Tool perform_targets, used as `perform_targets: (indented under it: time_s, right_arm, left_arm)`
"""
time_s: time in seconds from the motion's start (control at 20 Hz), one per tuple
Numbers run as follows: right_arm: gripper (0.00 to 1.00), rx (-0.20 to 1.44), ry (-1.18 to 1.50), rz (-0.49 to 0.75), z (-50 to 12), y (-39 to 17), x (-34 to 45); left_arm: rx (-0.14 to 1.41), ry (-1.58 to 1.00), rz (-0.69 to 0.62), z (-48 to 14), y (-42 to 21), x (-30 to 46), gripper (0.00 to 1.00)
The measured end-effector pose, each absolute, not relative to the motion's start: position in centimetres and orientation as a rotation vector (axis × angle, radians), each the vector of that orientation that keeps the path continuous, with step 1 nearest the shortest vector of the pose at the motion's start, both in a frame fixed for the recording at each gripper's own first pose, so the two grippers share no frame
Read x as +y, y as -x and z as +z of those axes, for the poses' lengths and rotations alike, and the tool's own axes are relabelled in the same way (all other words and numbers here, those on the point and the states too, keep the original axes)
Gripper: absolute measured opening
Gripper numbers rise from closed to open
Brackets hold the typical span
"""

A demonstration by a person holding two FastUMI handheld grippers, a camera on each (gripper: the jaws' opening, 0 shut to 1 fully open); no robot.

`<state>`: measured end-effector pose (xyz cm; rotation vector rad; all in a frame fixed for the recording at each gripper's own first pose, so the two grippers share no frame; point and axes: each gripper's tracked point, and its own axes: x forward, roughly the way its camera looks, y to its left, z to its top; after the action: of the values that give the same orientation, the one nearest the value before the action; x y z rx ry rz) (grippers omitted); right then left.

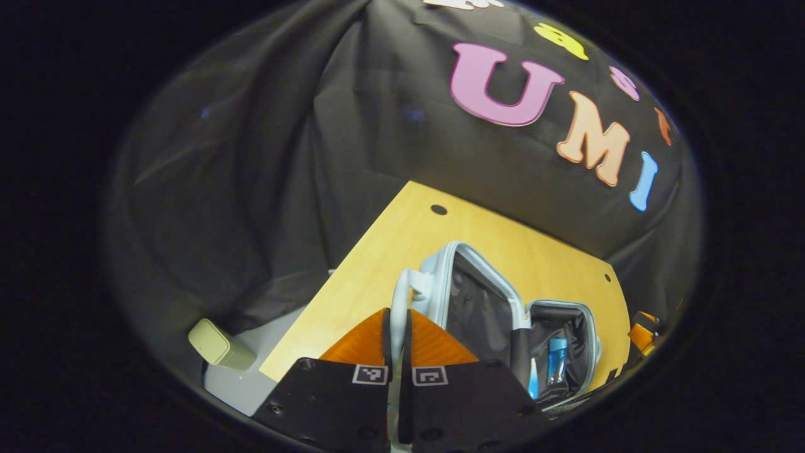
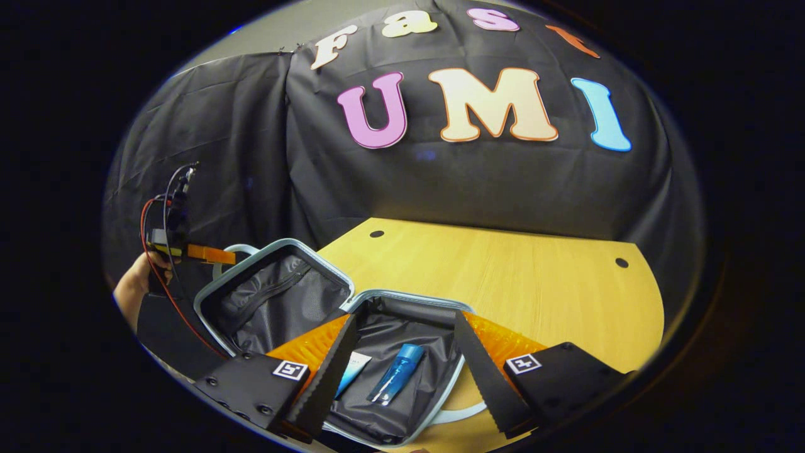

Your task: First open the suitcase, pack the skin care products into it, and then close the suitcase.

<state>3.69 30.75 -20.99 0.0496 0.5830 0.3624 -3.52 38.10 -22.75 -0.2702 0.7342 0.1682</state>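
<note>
Left gripper view, jaws: the left gripper [image 1: 397, 336] at bottom centre has its jaws pressed together on the pale handle [image 1: 402, 296] of the suitcase [image 1: 484, 302].
Right gripper view, jaws: the right gripper [image 2: 402, 371] at the bottom has its jaws wide apart, holding nothing, hanging over the open lower half of the suitcase [image 2: 283, 296].
Left gripper from afar: in the right gripper view it sits at centre left, gripped by a hand [image 2: 135, 283], on the handle at the lid's edge.
Suitcase: open on the wooden surface [image 2: 516, 277]; lid tilted up at lower left of the right gripper view, dark lining inside.
Skin care products: a blue bottle [image 2: 397, 372] and a pale tube [image 2: 352, 371] lie side by side in the lower half, between the right jaws.
Surroundings: a beige box [image 1: 220, 344] stands at lower left of the left gripper view, off the surface.
</note>
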Motion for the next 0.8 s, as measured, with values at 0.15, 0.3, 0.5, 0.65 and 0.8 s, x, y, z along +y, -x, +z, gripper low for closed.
perform_targets:
  time_s: [0.15,0.3,0.5,0.65,0.8]
  right_arm:
    - [0.98,0.560,-0.041,0.383,-20.4,-3.4,29.9]
    - [0.98,0.548,-0.052,0.401,-19.8,-2.9,29.2]
    - [0.98,0.524,-0.047,0.412,-19.1,-1.9,27.7]
    - [0.98,0.524,-0.052,0.411,-19.2,-1.0,26.3]
    - [0.98,0.514,-0.059,0.405,-18.8,-0.4,24.8]
  left_arm:
    - [0.683,0.239,0.137,-19.6,3.4,35.4,0.00]
    - [0.658,0.222,0.122,-17.5,3.8,33.2,0.00]
    - [0.624,0.217,0.082,-14.8,3.8,29.6,0.00]
    - [0.585,0.214,0.025,-12.7,3.4,25.9,0.00]
    - [0.561,0.203,-0.054,-11.3,2.6,21.6,0.00]
